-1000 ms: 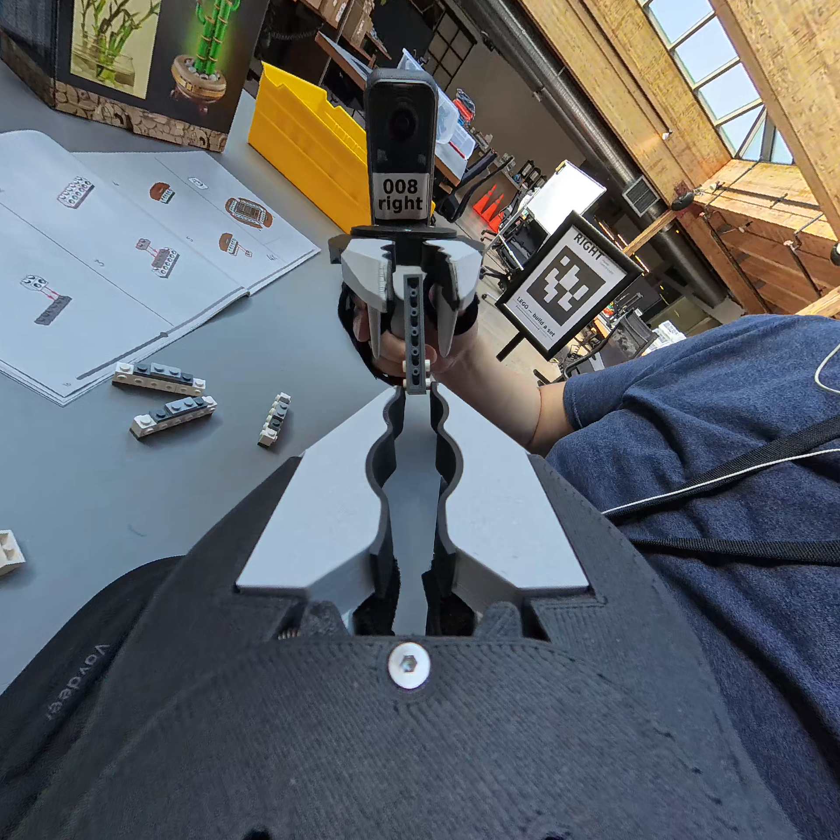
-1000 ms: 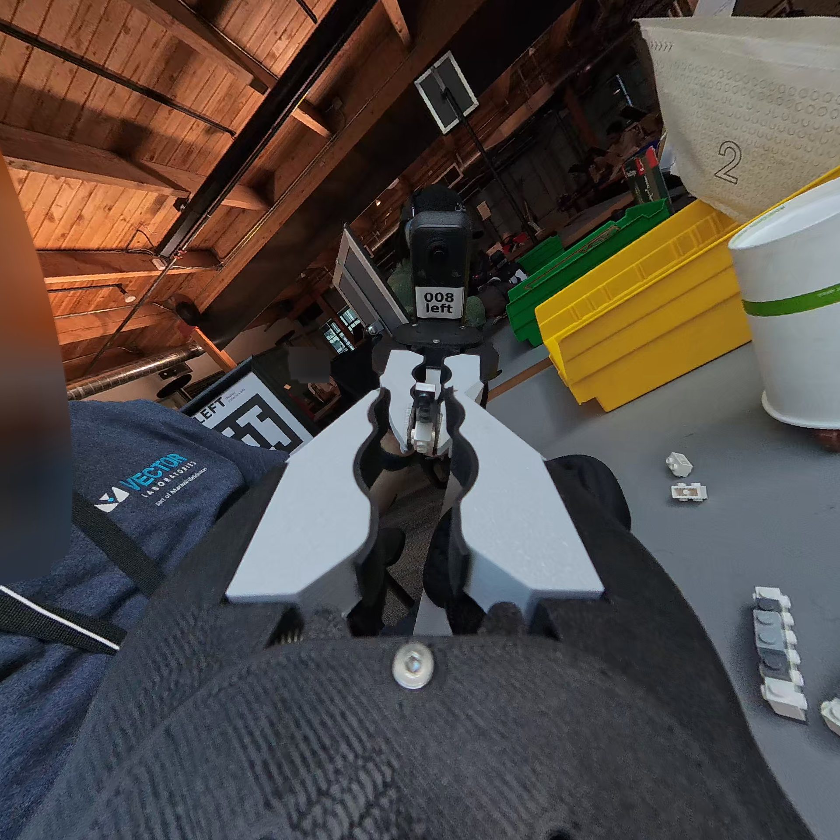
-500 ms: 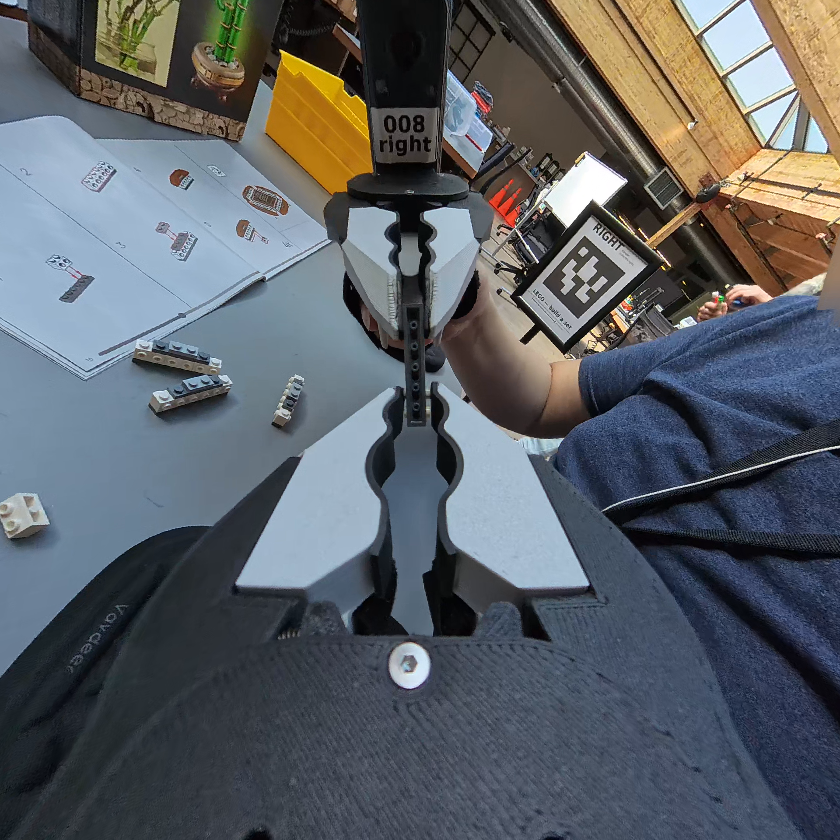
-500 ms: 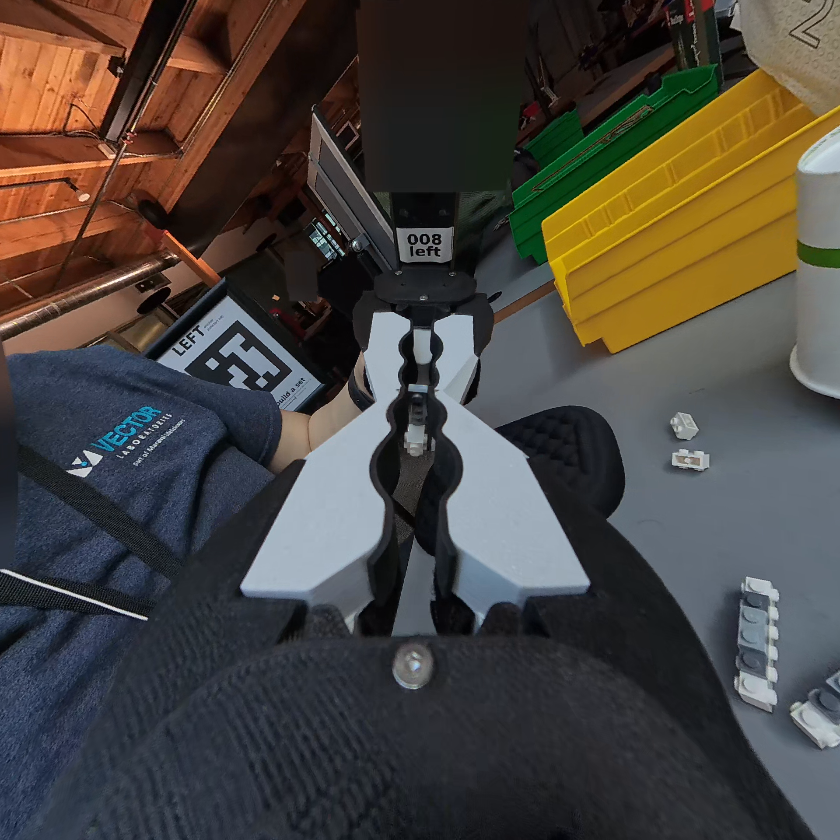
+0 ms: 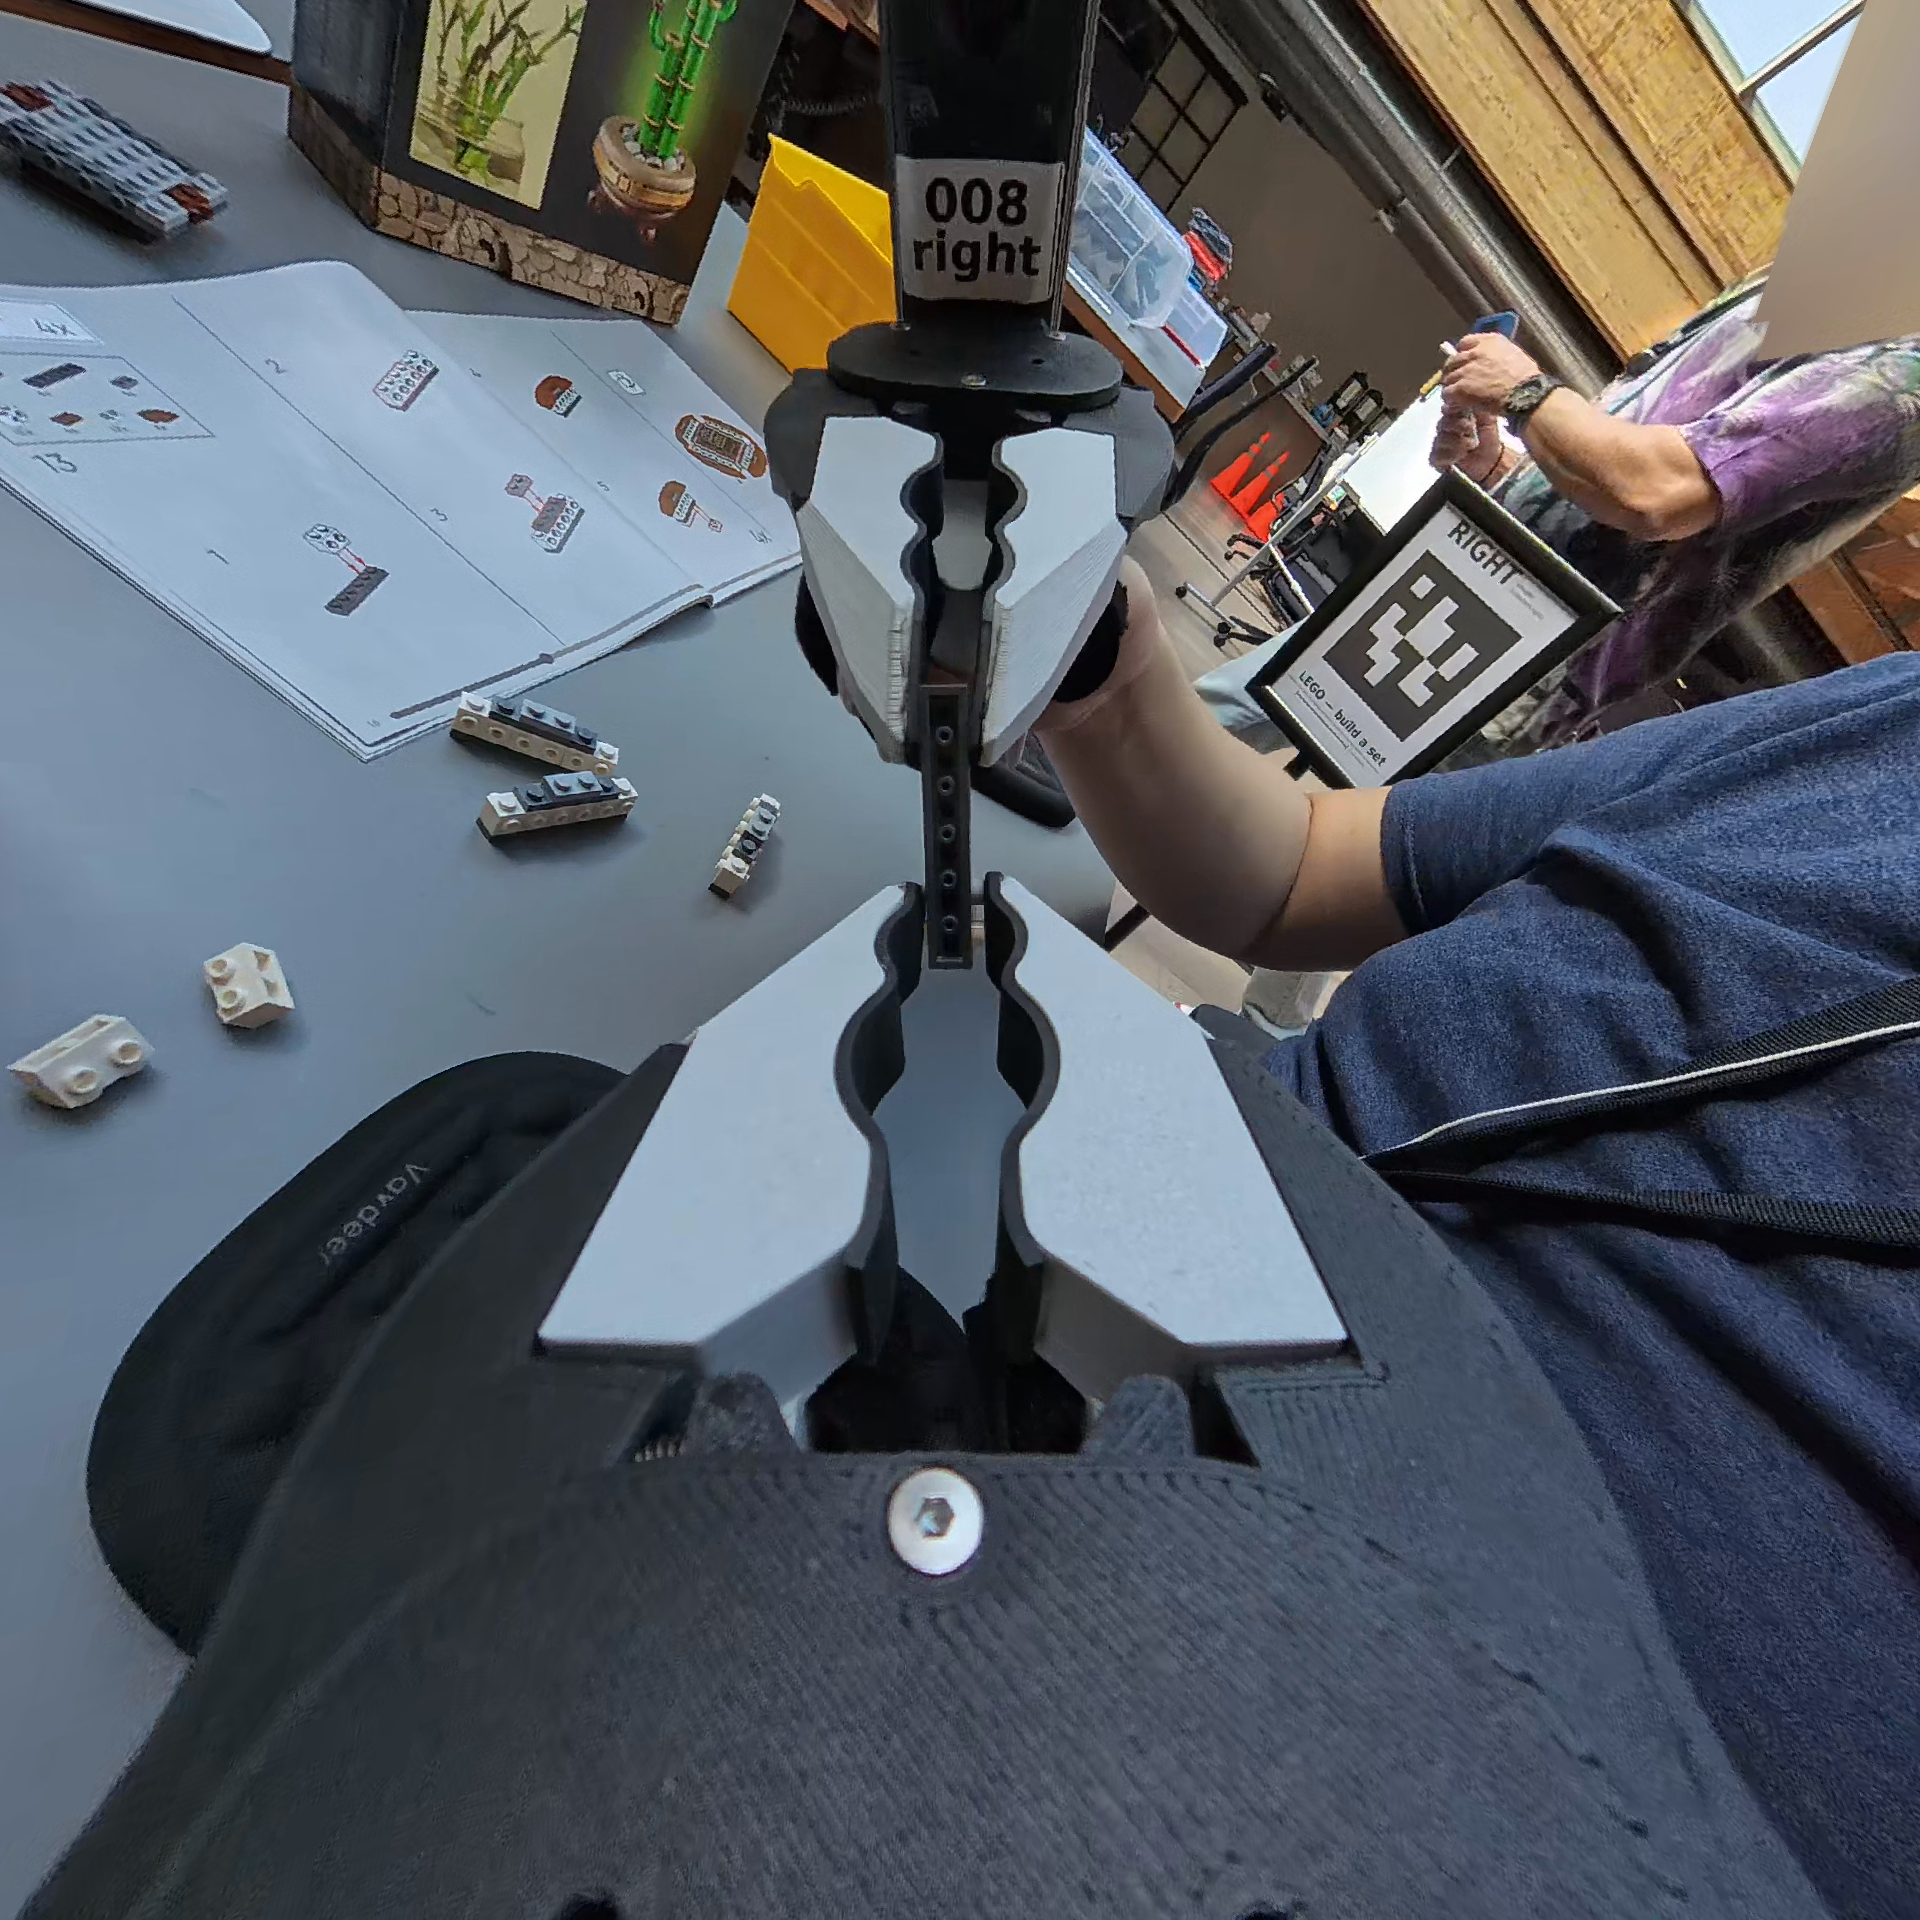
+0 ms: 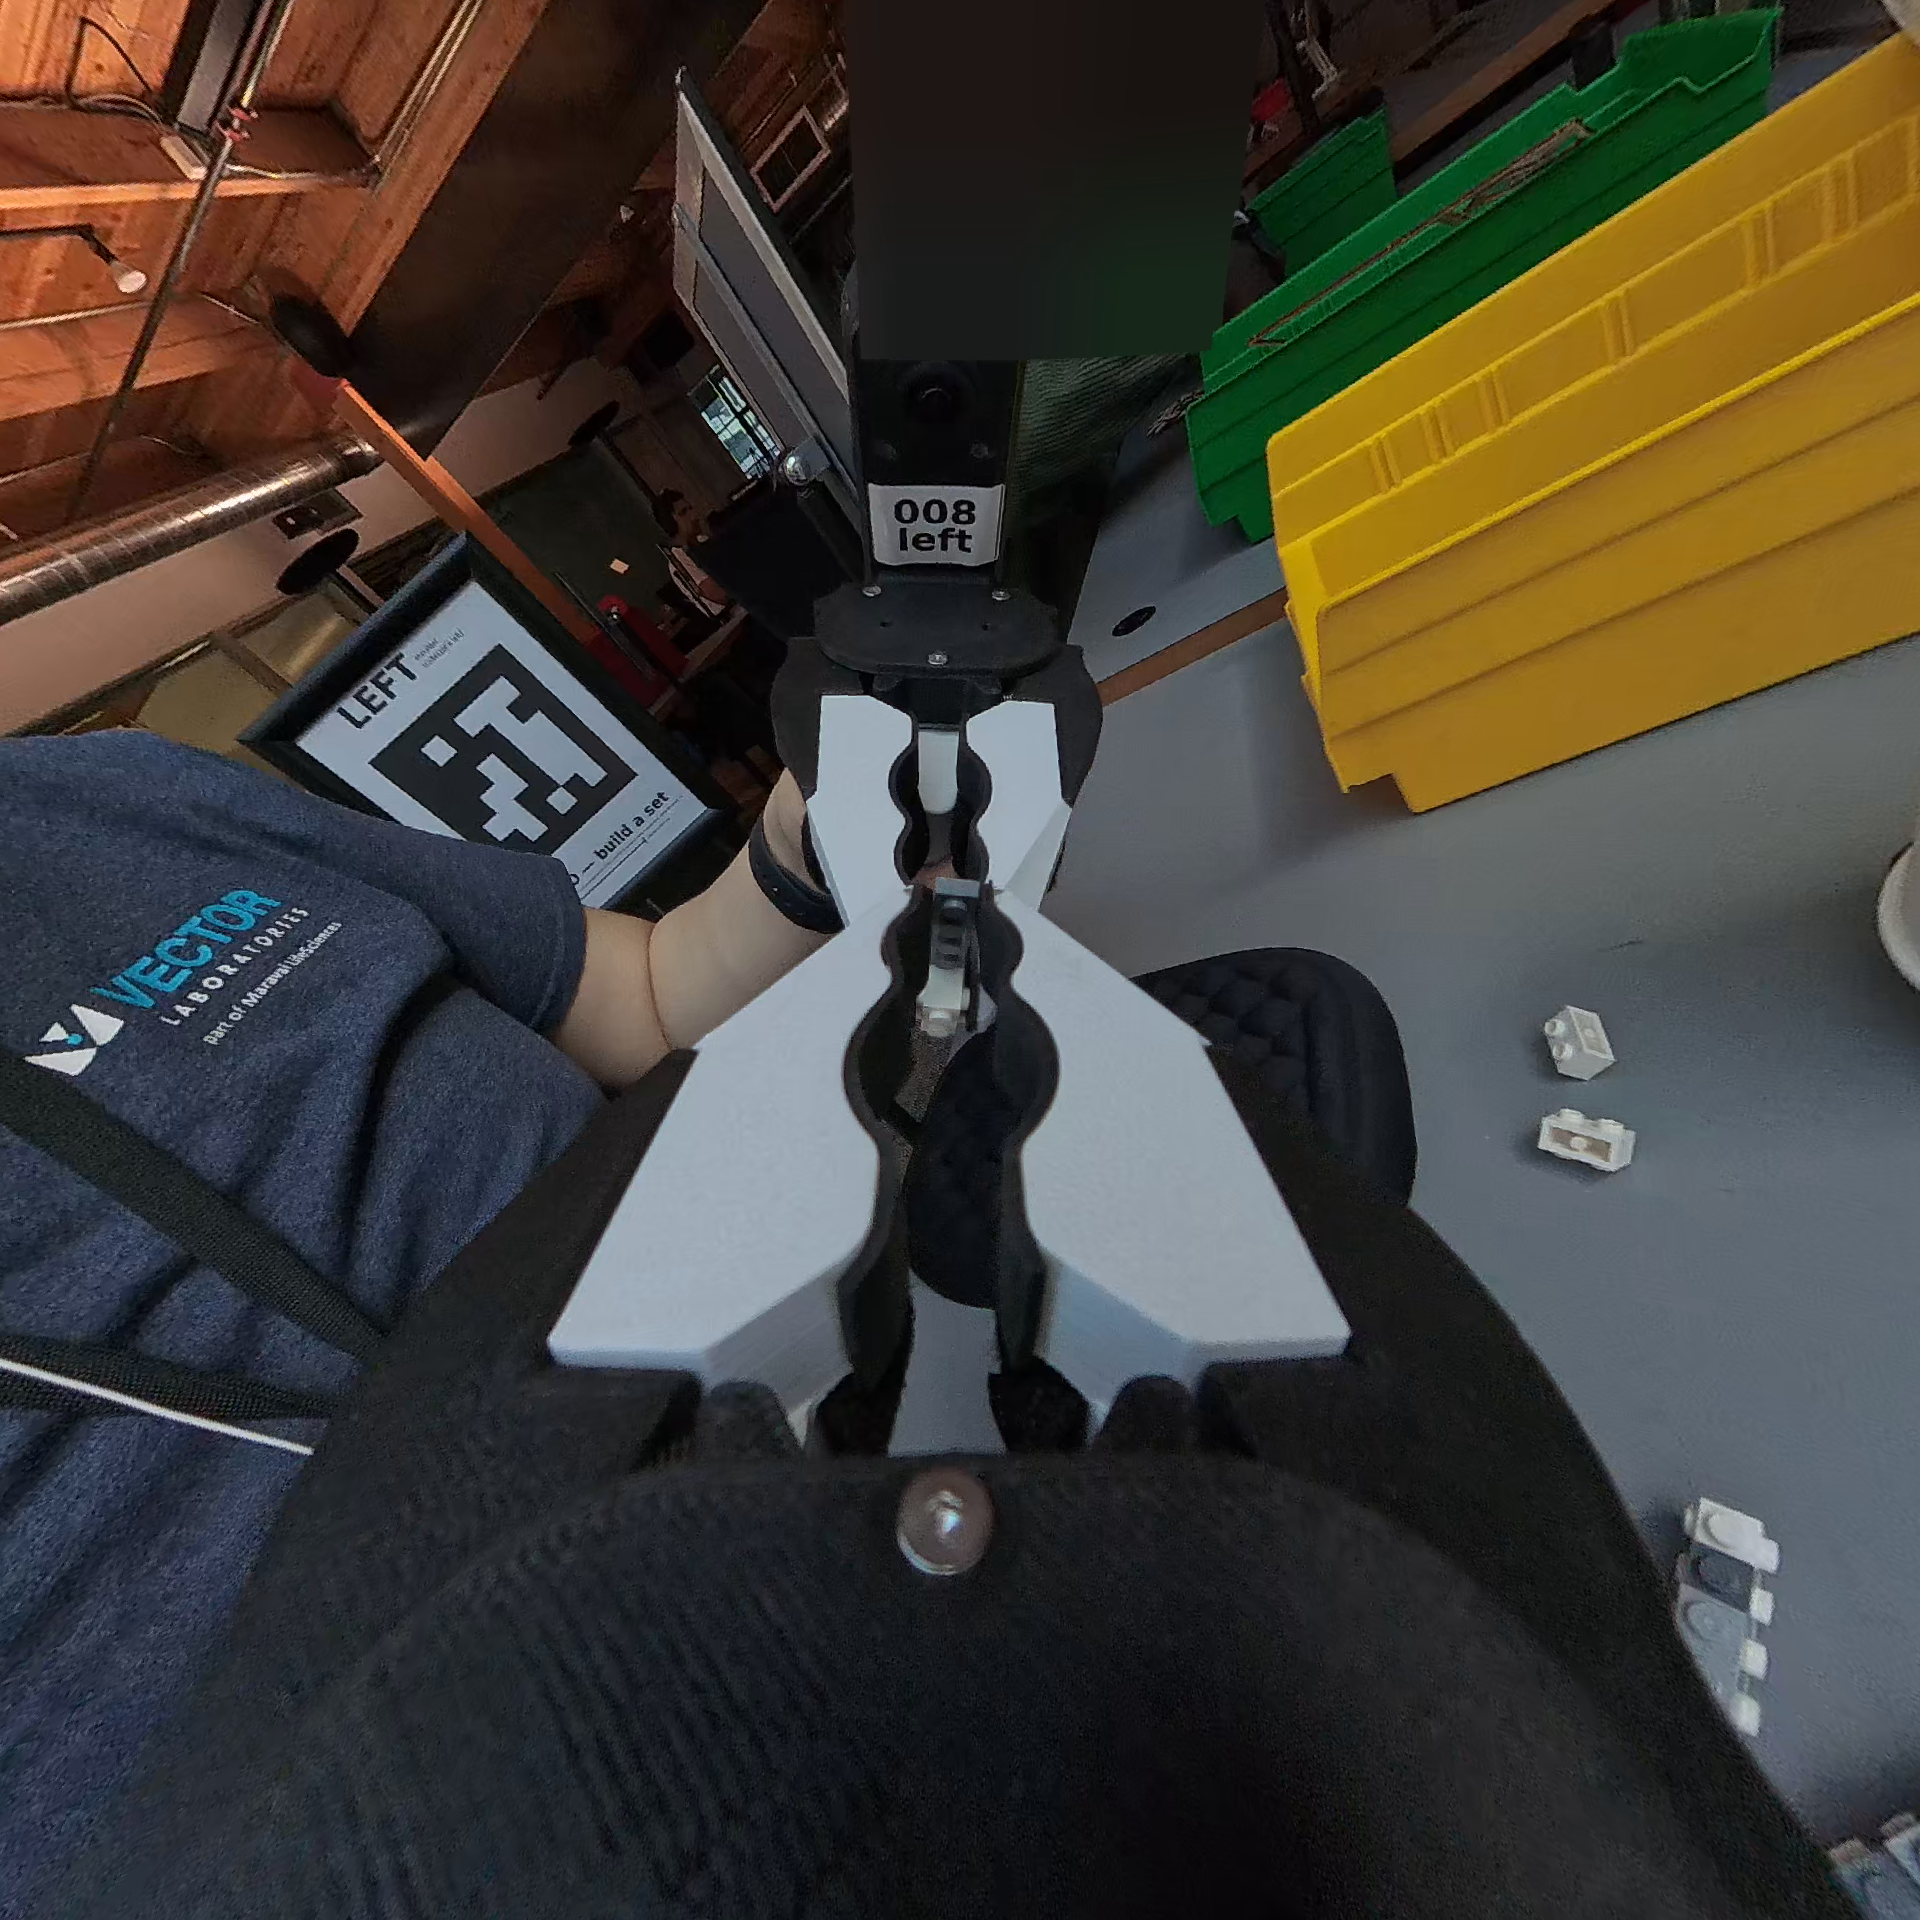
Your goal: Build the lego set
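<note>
Dark grey studded lego strip (image 5: 948,831) pinched at opposite ends by left gripper (image 5: 951,914) and right gripper (image 5: 940,727), above grey table (image 5: 260,883).

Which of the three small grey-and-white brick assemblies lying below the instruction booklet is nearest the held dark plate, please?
The short one standing alone on the right, angled almost end-on; the other two lie side by side further left.

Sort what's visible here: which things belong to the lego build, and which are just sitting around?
In use:
- dark strip, pinched by left gripper and right gripper
- instruction booklet
- small brick assemblies
- loose white bricks
- set box

Lying about:
- yellow bins
- green bin
- framed marker sign
- white cup
</note>
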`<state>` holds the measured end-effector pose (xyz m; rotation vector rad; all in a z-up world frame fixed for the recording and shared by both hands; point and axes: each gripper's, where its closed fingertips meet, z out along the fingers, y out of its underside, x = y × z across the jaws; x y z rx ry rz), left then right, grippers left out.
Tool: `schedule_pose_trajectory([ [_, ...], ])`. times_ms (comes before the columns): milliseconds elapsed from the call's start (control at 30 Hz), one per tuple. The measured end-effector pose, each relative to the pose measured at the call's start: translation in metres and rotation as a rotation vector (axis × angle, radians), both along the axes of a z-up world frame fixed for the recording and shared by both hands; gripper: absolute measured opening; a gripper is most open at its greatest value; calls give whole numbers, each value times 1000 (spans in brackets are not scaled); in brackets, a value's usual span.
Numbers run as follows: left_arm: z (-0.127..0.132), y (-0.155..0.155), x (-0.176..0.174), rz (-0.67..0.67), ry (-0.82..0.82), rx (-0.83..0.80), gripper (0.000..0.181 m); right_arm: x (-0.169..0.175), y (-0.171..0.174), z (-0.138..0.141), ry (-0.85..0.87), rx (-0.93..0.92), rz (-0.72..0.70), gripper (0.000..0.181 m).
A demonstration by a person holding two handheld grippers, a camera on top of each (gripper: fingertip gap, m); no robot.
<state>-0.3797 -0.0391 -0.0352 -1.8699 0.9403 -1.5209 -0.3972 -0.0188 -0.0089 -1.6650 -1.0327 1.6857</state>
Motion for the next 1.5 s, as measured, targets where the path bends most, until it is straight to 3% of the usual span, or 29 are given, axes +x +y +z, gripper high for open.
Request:
schedule_pose_trajectory([
  [67, 5, 3, -13, 41, -7, 1, 9, -2, 11, 4, -12, 96, -24, 26],
  [133, 16, 6, -30, 98, -57, -4, 9, -2, 30, -3, -93, 262, -44, 24],
  [233, 25, 6, -55, 171, -87, 6, 9, -4, 51, -50, -371, 578, 58, 25],
  [333, 22, 3, -73, 228, -43, 31, 9, 0, 77, -102, -703, 751, 173, 25],
  [500, 22, -7, -85, 253, -41, 27, 9, -29, 90, -124, -788, 743, 216, 21],
  [733, 23, -16, -96, 270, -41, 24, 9, -38, 88, -138, -866, 1210, 205, 15],
  [933, 26, -15, -99, 272, -54, 29, 9, -35, 97, -150, -914, 1117, 188, 12],
  [1100, 25, -15, -99, 271, -62, 23, 9, -33, 96, -148, -865, 950, 174, 9],
  [1200, 24, -16, -99, 275, -65, 24, 9, -33, 92, -128, -758, 971, 116, 9],
  [1367, 23, -18, -99, 271, -73, 47, 9, -19, 34, -32, -379, 1517, -75, 9],
  [1433, 20, -18, -98, 264, -63, 45, 9, -3, 11, -15, -366, 1655, -118, 9],
  [1500, 19, -18, -96, 252, -64, 38, 9, 13, -5, -18, -413, 1626, -110, 9],
])
